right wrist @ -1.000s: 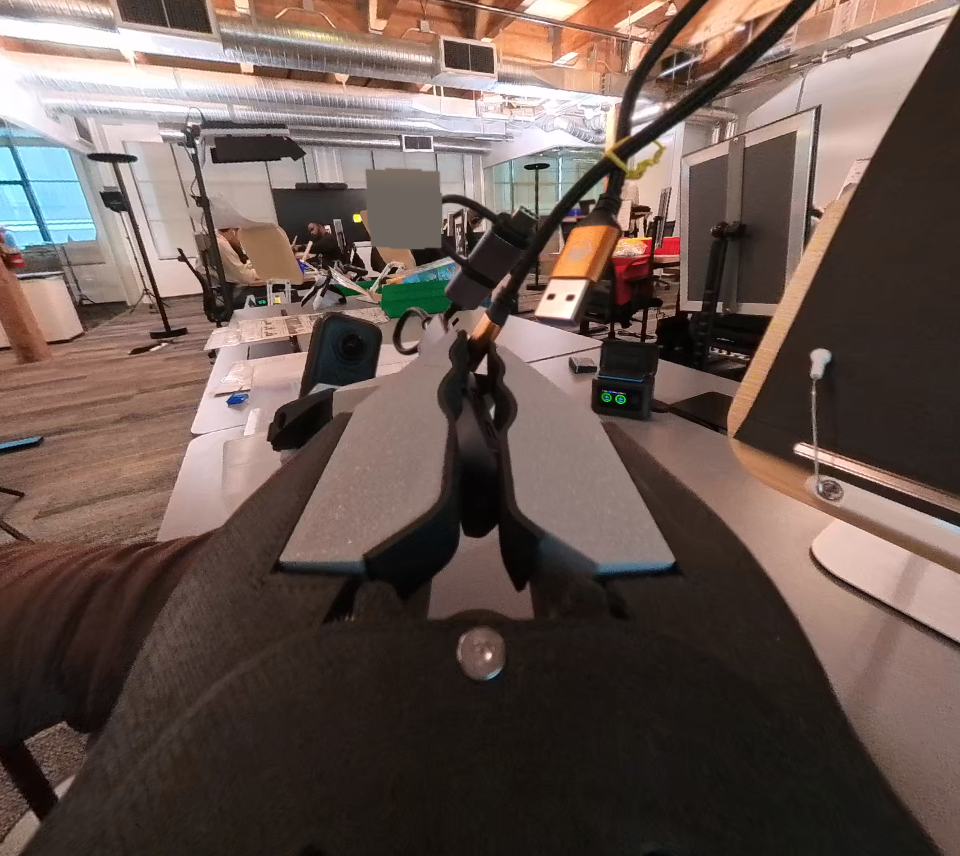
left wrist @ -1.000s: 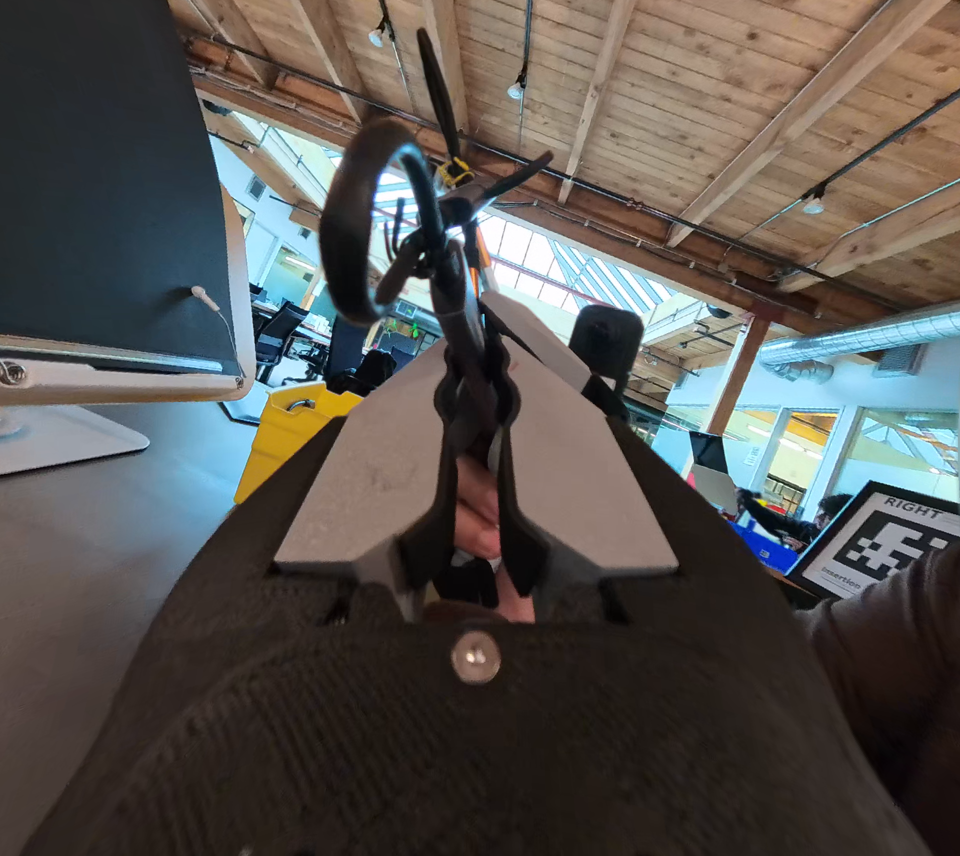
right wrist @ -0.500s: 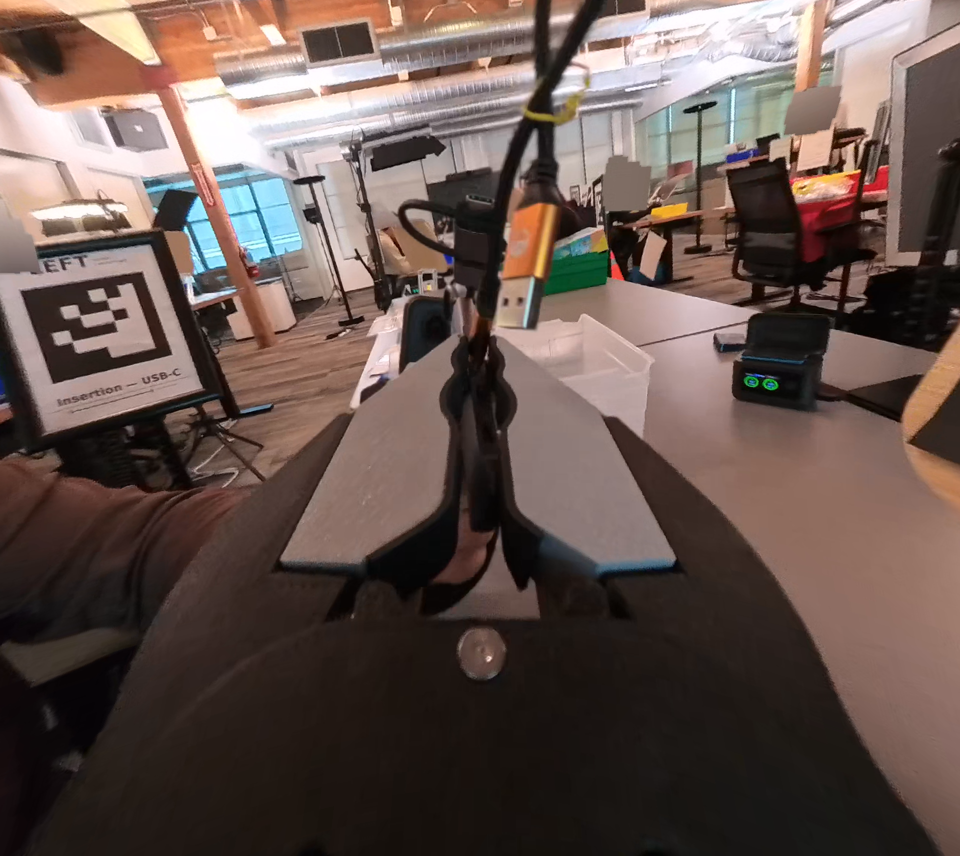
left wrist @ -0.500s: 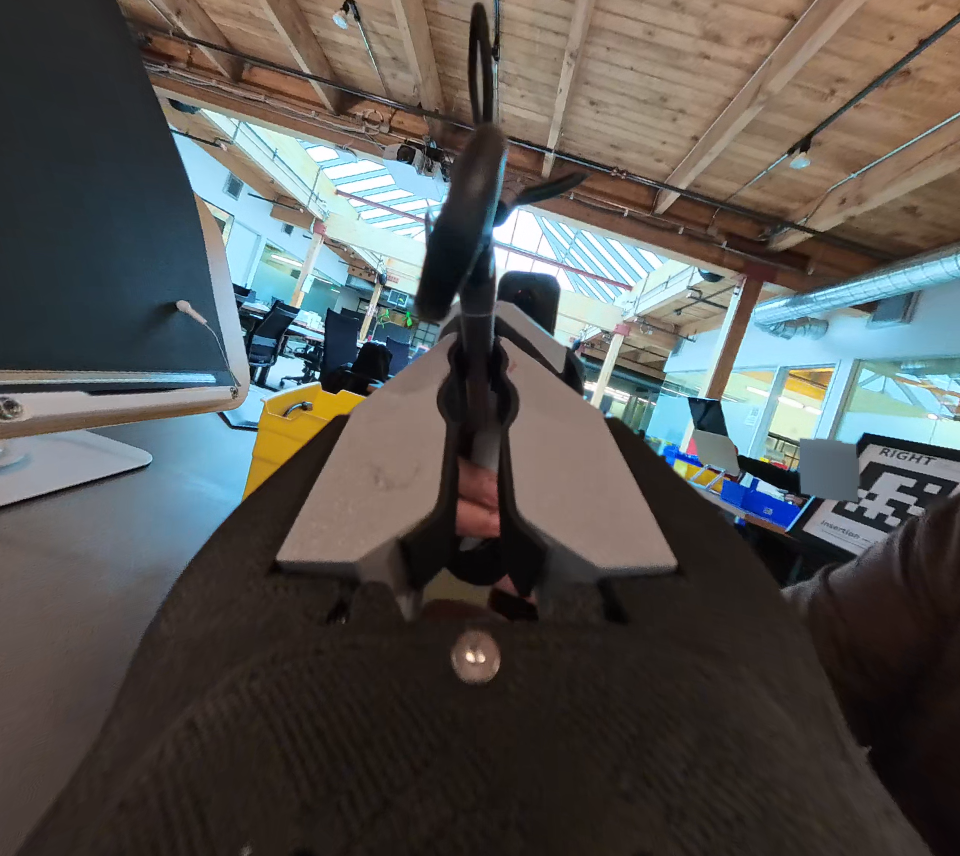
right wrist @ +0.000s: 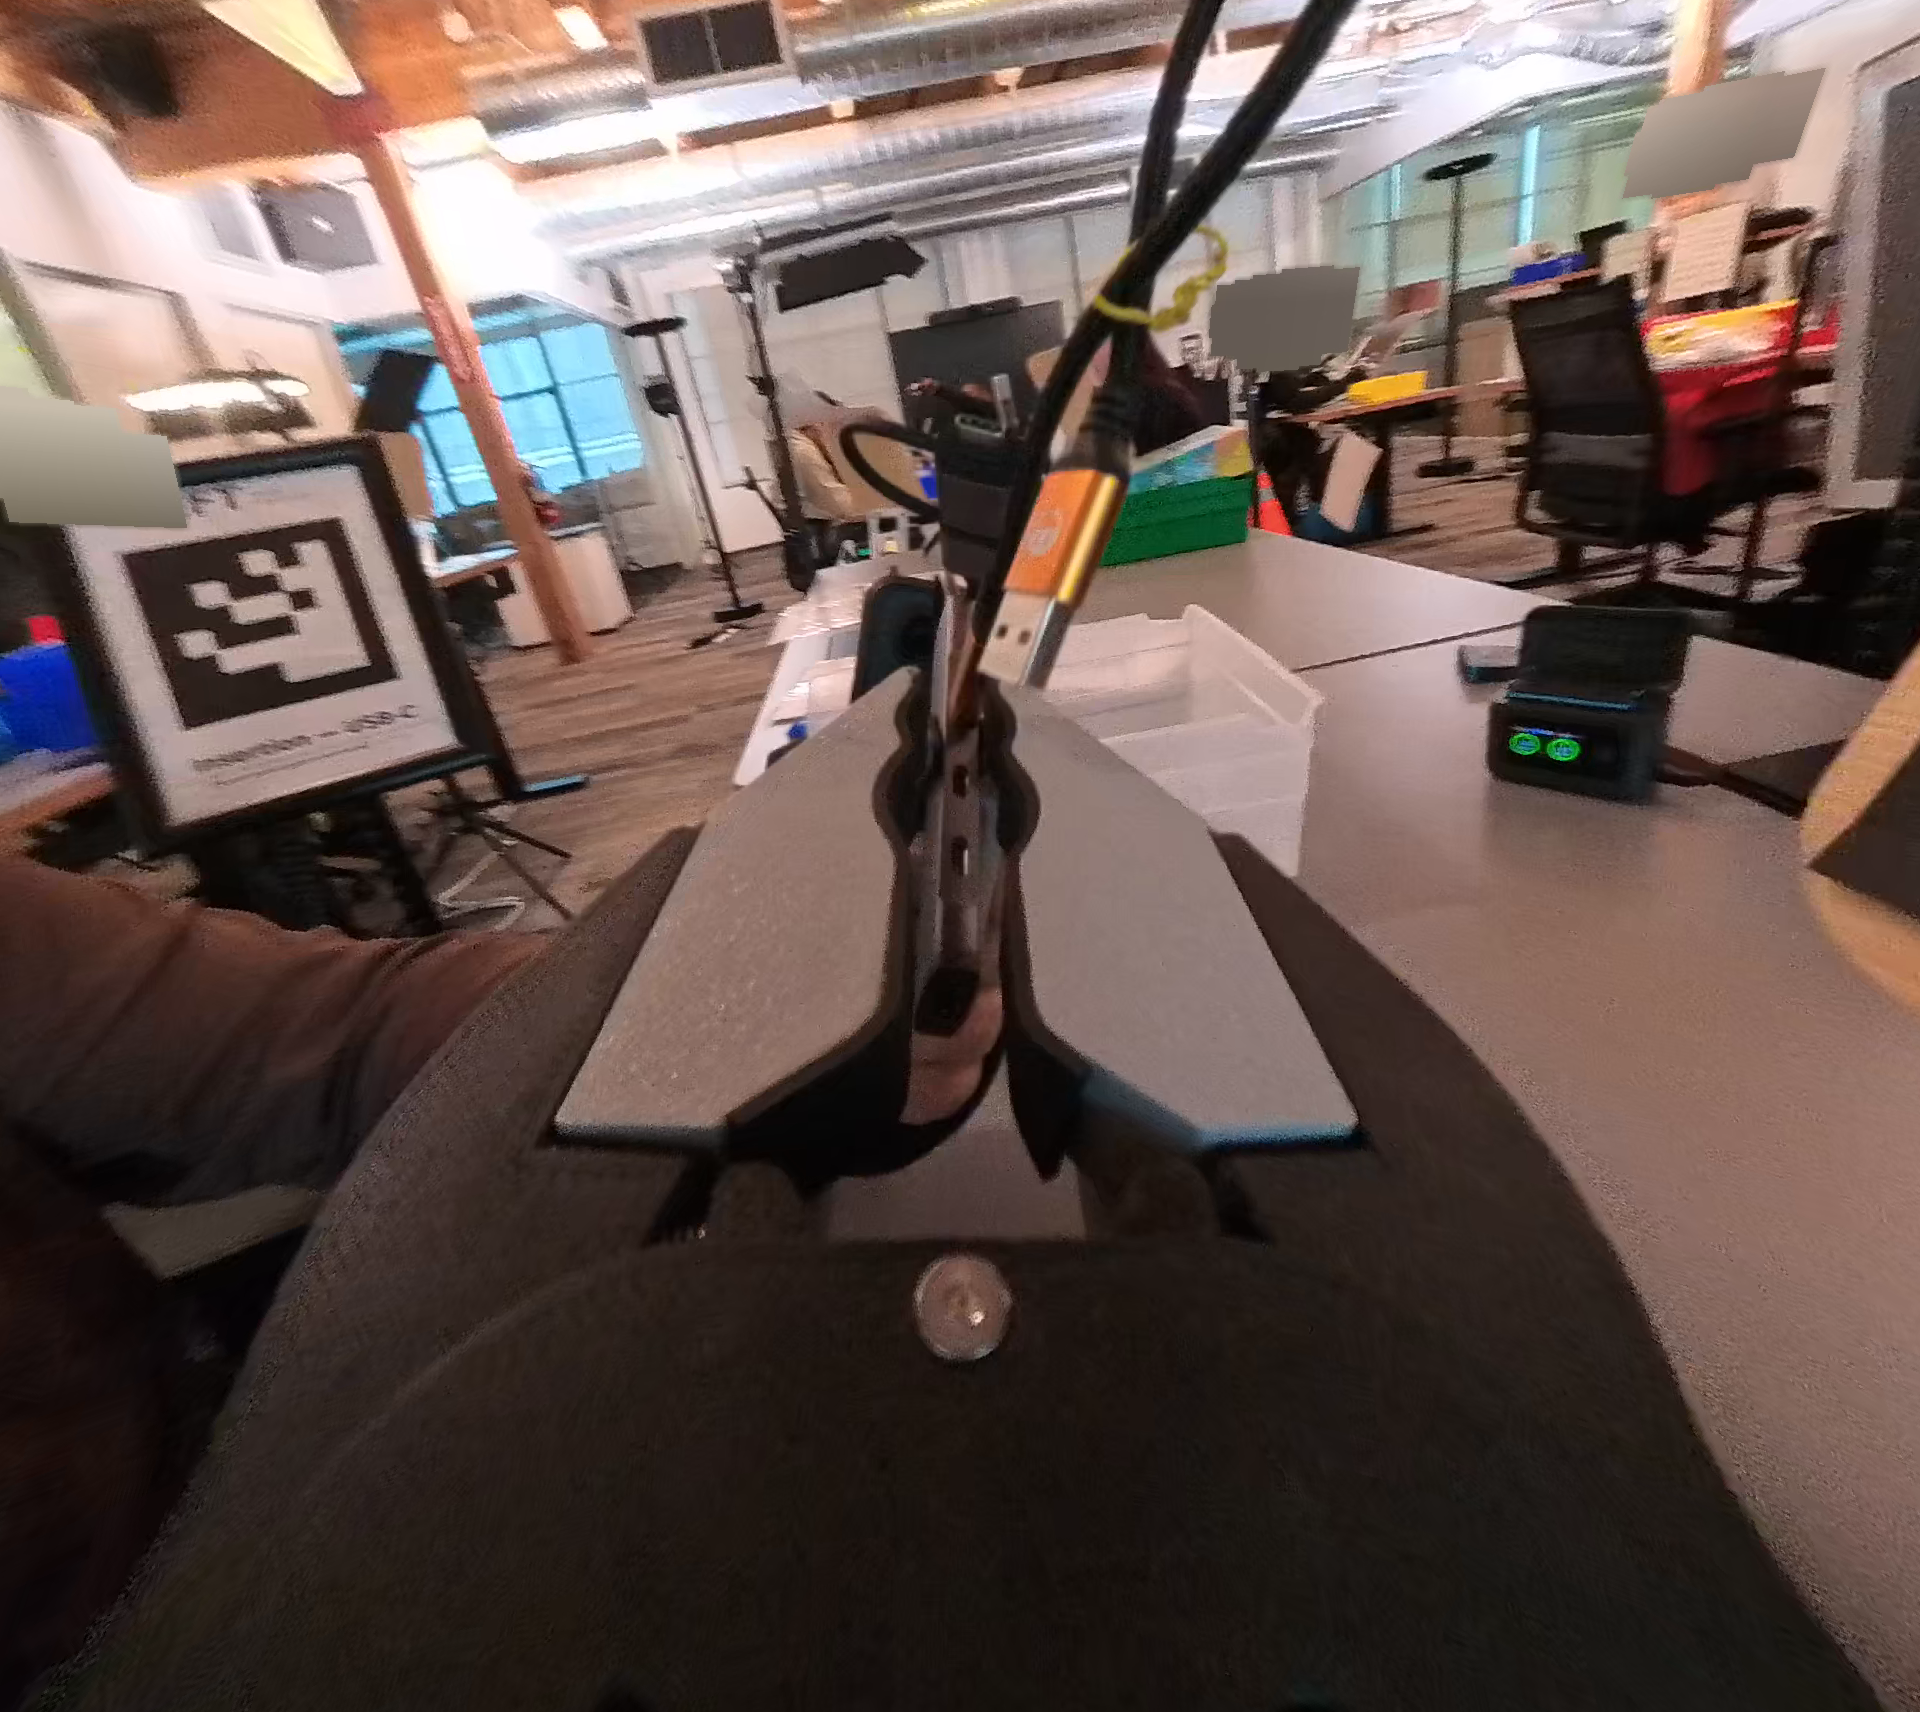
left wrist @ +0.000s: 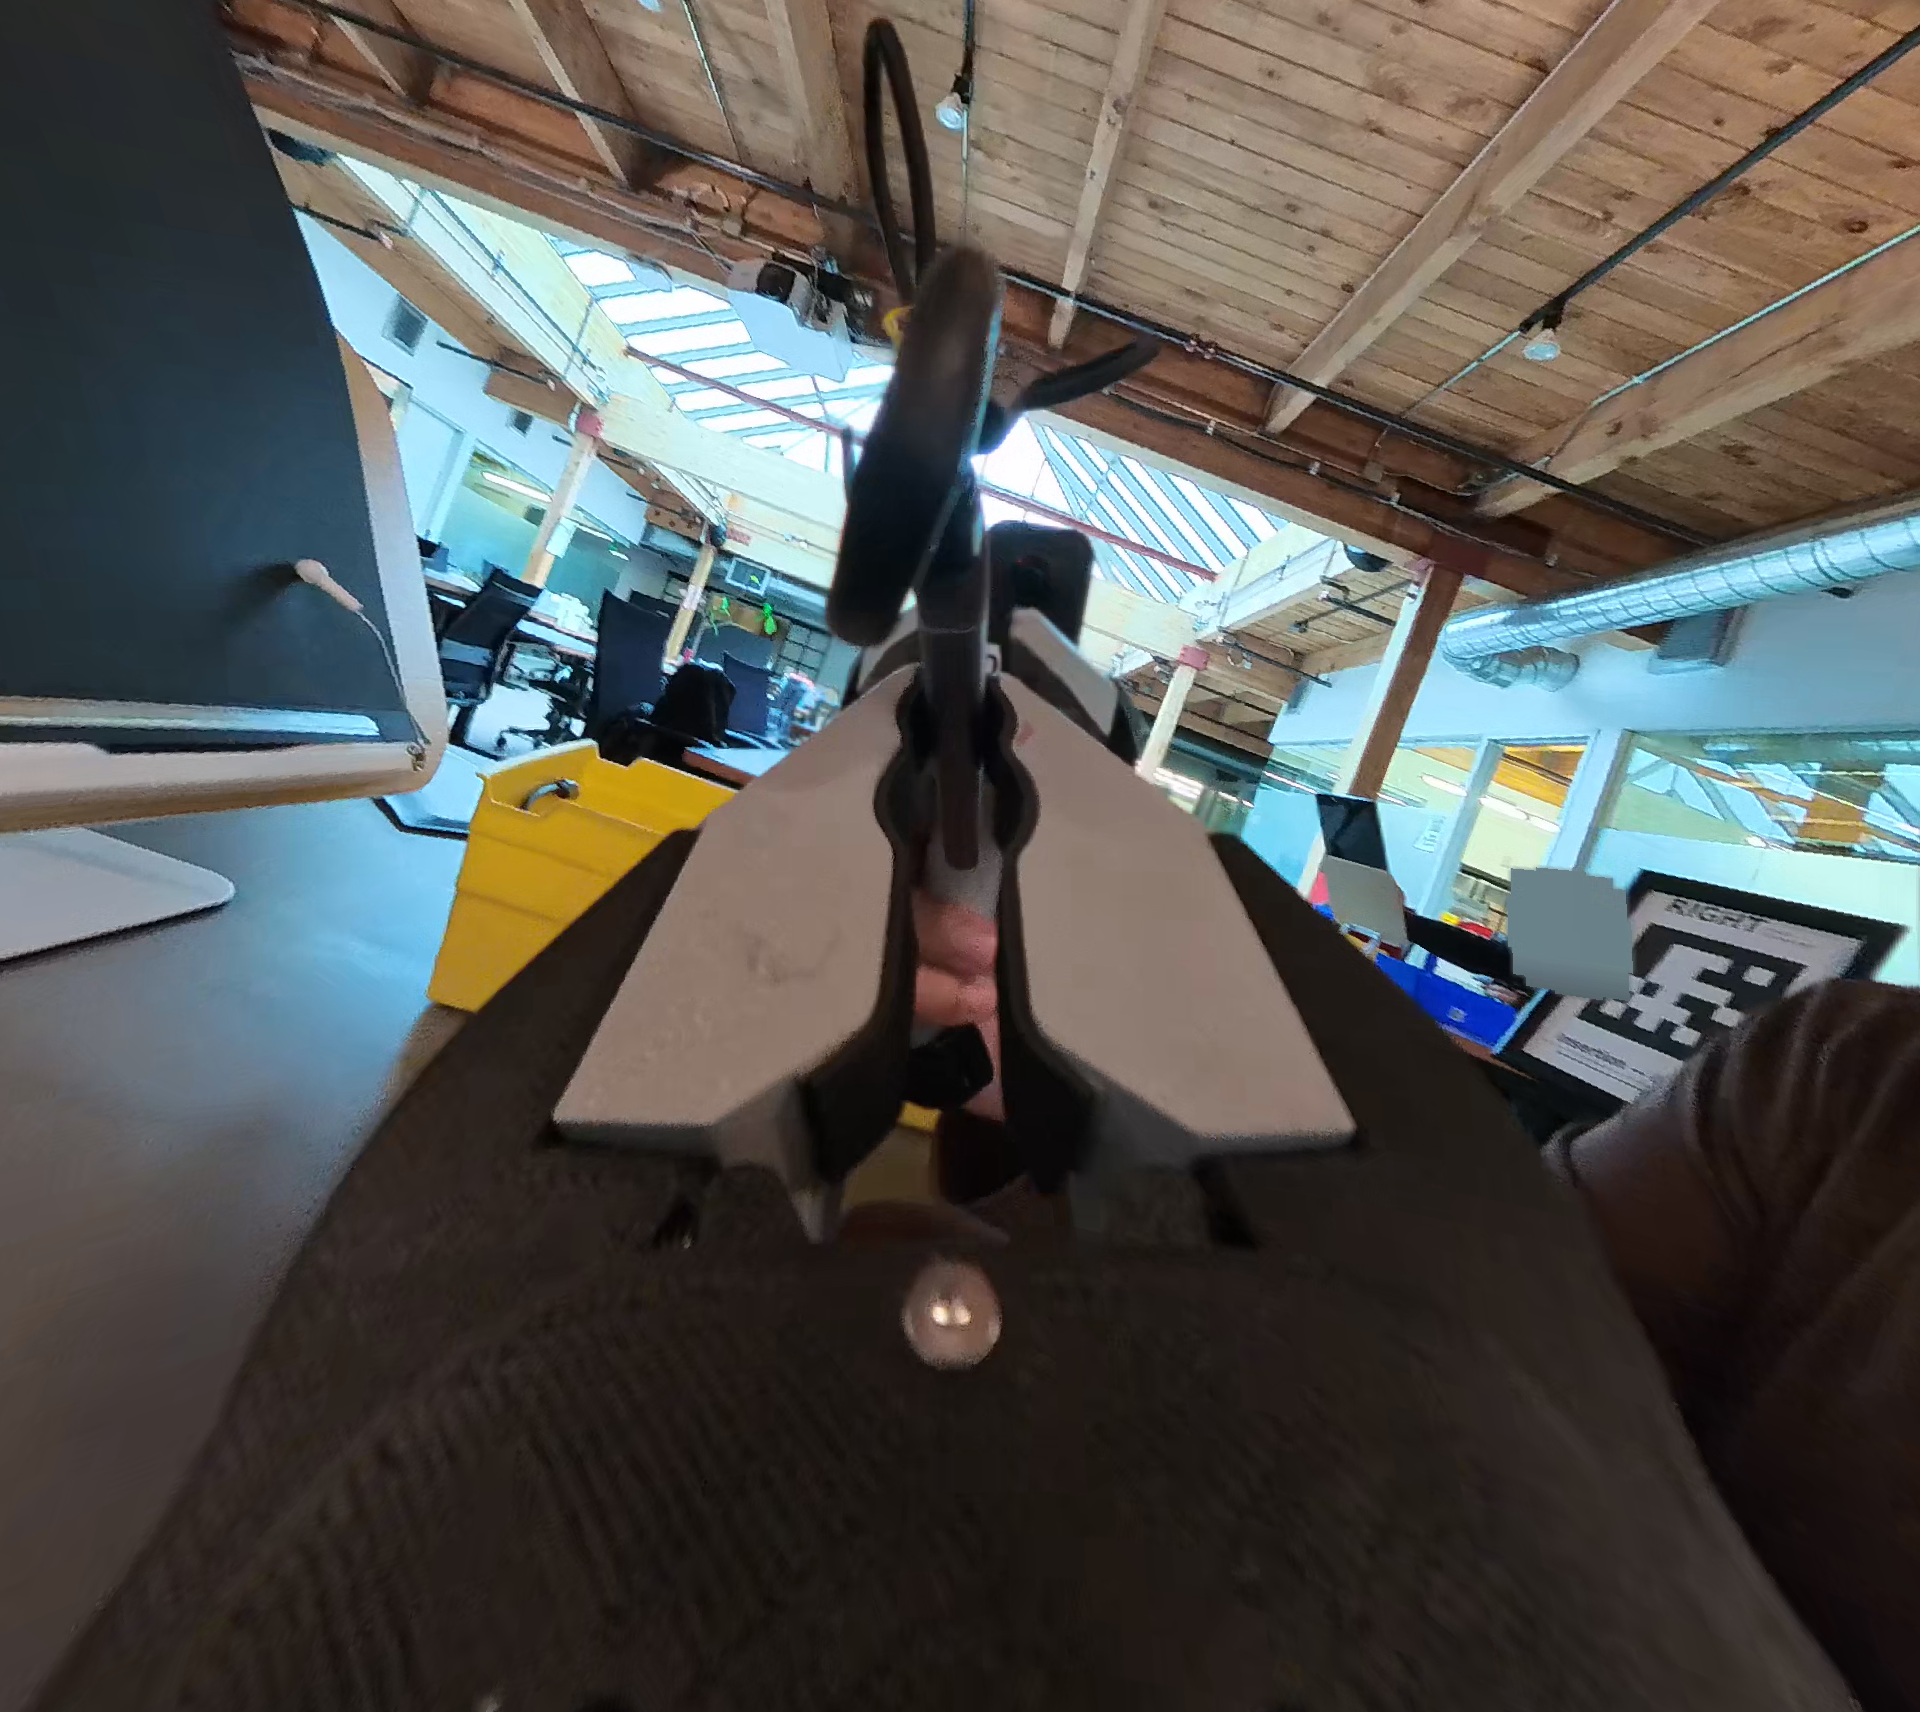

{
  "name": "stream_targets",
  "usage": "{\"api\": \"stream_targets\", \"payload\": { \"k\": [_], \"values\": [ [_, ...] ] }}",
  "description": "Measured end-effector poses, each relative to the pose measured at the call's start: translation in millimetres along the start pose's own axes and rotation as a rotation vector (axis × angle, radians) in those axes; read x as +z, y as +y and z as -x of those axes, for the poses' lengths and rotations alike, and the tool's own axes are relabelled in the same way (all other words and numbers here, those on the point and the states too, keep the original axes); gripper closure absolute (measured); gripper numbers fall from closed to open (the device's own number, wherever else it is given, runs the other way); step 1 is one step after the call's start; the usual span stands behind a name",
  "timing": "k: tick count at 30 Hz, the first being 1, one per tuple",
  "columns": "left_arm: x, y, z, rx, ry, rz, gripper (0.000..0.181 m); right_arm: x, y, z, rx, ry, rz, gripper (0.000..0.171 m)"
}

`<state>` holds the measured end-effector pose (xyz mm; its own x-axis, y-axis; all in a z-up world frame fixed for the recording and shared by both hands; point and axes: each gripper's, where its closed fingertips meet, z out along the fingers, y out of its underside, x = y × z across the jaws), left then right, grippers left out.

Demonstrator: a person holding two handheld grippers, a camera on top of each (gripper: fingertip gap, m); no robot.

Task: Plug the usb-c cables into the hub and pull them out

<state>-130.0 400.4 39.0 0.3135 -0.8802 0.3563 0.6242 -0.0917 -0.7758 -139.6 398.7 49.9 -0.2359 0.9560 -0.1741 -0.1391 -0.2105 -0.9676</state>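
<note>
Both claws clamped on cables, held up above the table.

The left claw (left wrist: 956, 789) pinches a black cable (left wrist: 904, 457) that loops upward from its tips. The right claw (right wrist: 961, 758) grips a thin metal-and-orange piece; an orange plug (right wrist: 1060, 561) dangles just beyond. A clear tray (right wrist: 1205, 717) and a small black box (right wrist: 1584, 701) sit on the table (right wrist: 1558, 987) behind.

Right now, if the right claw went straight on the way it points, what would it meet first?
Likely the dangling orange plug just beyond the right claw's tips; behind it, the clear bin. Depth is unclear.
</note>
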Motion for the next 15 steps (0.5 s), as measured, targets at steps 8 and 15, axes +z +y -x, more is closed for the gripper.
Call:
{"api": "stream_targets", "payload": {
  "k": [8,15],
  "values": [
    [4,8,-1,-0.026,0.023,0.018,0.174,-6,2,1,0.096,-0.074,0.022,0.165],
    [7,15,-2,-0.002,0.019,0.048,0.174,-3,13,-1,0.069,-0.046,0.088,0.162]
  ]
}}
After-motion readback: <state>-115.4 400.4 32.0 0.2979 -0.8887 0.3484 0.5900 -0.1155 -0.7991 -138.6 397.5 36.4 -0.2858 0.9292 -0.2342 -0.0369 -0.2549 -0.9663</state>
